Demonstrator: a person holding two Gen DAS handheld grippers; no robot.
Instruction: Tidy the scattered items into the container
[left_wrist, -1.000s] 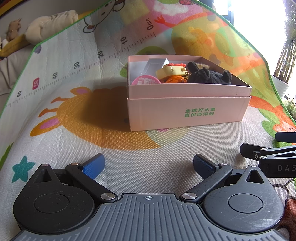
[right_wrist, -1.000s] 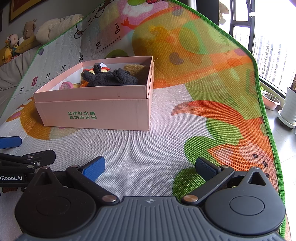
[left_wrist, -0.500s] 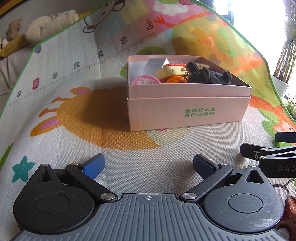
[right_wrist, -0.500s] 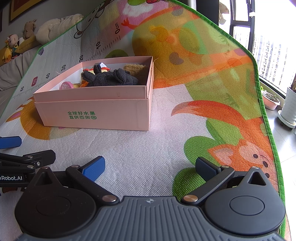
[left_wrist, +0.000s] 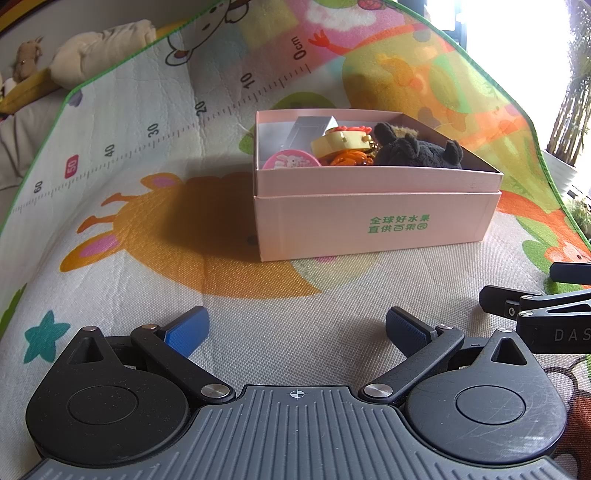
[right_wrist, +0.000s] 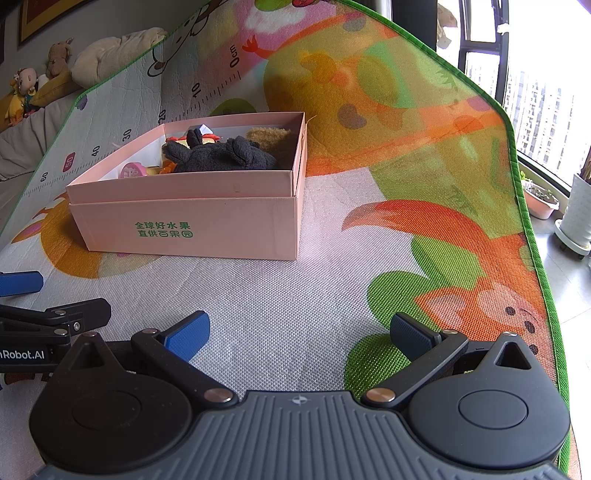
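A pink cardboard box (left_wrist: 373, 221) (right_wrist: 207, 225) with green print sits on the play mat. Inside lie a black plush toy (left_wrist: 417, 153) (right_wrist: 221, 157), a brown plush (right_wrist: 275, 140), a round pink case (left_wrist: 291, 161) (right_wrist: 131, 170), a yellow and red toy (left_wrist: 341, 139), orange pieces (left_wrist: 347, 158) and a grey block (left_wrist: 312, 127). My left gripper (left_wrist: 295, 328) rests low on the mat in front of the box, open and empty. My right gripper (right_wrist: 297, 332) sits open and empty to the right of the left one, whose fingers (right_wrist: 20, 282) show at the right wrist view's left edge.
The colourful play mat (right_wrist: 332, 280) curves up behind the box, with a printed ruler (left_wrist: 155, 127). Plush toys and a cushion (right_wrist: 110, 55) lie on a sofa at far left. Plant pots (right_wrist: 576, 218) stand on the floor by a window at right, past the mat's green edge.
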